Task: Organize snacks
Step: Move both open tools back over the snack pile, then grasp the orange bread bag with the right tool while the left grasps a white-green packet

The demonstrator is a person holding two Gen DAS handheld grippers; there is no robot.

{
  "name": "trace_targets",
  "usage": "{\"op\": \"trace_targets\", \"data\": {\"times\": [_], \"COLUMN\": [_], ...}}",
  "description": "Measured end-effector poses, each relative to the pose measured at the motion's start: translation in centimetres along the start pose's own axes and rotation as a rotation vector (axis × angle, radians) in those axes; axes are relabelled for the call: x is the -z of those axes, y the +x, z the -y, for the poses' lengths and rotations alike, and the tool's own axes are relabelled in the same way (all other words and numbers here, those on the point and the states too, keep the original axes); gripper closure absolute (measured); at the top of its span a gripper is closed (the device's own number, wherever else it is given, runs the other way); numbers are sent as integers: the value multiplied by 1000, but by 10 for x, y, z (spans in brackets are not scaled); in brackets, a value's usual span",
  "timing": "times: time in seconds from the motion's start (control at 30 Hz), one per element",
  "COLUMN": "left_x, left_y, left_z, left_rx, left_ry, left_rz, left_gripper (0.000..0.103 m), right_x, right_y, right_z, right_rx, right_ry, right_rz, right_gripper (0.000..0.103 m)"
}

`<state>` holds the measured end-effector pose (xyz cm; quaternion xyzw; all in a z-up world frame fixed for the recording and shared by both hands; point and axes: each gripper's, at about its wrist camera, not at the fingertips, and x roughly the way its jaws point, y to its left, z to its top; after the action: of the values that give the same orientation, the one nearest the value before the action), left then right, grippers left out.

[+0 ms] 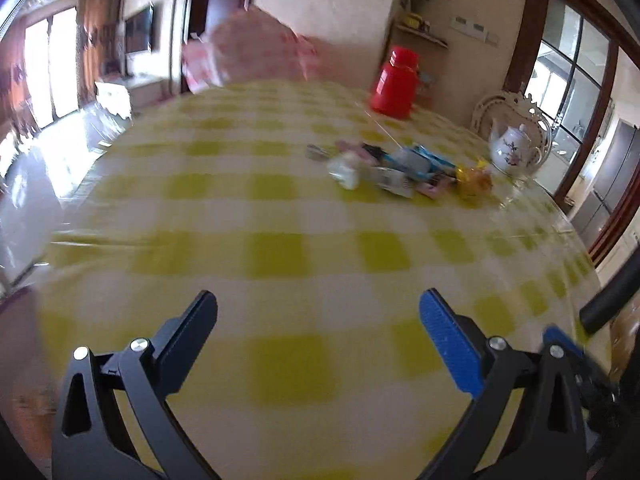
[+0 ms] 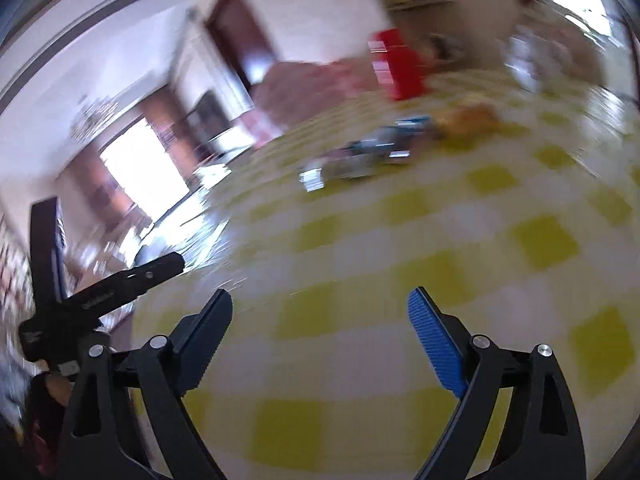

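The left gripper (image 1: 318, 312) hangs over the checked tablecloth (image 1: 248, 208) with its jaws spread wide and nothing between them, one black pad at about eight o'clock in its view and one blue ridged pad at about four o'clock. The right gripper (image 2: 320, 308) is likewise released and empty, its jaws wide apart above the same yellow-and-white cloth, and its whole view is tilted and smeared with blur. At nine o'clock in the right wrist view a black tool arm crosses the frame edge; what it belongs to cannot be told. Farther out, the snacks (image 1: 396, 168) lie in a loose heap on the cloth, well apart from both grippers: at about one o'clock from the left gripper, and at about twelve to one o'clock in the right view (image 2: 368, 152). The heap holds white, blue and pink wrappers, with a yellow packet (image 1: 474, 178) at its right end. Beyond it at one o'clock stands a red jar (image 1: 394, 82) near the table's far edge, and at two o'clock a white teapot (image 1: 514, 148) sits beside an ornate white tray stood on edge. A pink cover (image 1: 256, 46) rises behind the table at eleven o'clock.
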<state>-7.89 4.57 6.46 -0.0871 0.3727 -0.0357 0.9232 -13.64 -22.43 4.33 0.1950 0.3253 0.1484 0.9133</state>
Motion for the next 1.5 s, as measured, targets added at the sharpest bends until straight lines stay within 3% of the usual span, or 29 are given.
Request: {"op": "trace_targets", "data": {"times": [0.17,0.27,0.37,0.43,0.53,0.63,0.73,0.93,0.97,1.0,1.1,1.3,1.37,1.43,1.47,1.5], "left_x": [-43,-71,-86,-89,-93,-95,-97,-98,-99,-98,-97,-96,-95,-95,-95,-95], "left_y": [75,109,124,131,138,128,118,122,122,122,122,128,129,131,132,133], "left_z": [28,37,45,48,49,40,29,20,19,17,10,-3,-4,-3,-3,-3], "left_rx": [-5,-11,-6,7,-37,-66,-62,-21,-17,-17,-25,-31,-27,-28,-28,-31], "left_ry": [-161,-282,-324,-327,-275,-249,-289,-333,-336,-339,-363,-431,-434,-420,-414,-405], "left_rz": [-22,25,94,136,176,242,299,252,247,245,241,202,192,181,177,172], "left_gripper": [2,2,2,2,2,2,2,2,2,2,2,2,2,2,2,2], "right_x": [-36,-62,-89,-108,-134,-163,-184,-204,-202,-203,-196,-167,-155,-150,-149,-147], "right_y": [15,37,69,92,117,154,186,233,234,235,212,145,132,132,135,137], "right_z": [63,96,107,125,150,158,149,133,134,136,132,94,92,96,99,102], "right_rx": [136,226,285,224,150,161,186,325,358,353,340,414,438,463,477,480], "right_ry": [126,159,93,174,399,524,560,539,522,511,409,-58,-124,-131,-127,-119], "right_rz": [6,16,-3,-48,-26,-2,-2,-15,-7,0,-13,-128,-139,-147,-155,-155], "right_gripper": [16,16,16,16,16,16,16,20,38,47,54,54,53,43,29,26]}}
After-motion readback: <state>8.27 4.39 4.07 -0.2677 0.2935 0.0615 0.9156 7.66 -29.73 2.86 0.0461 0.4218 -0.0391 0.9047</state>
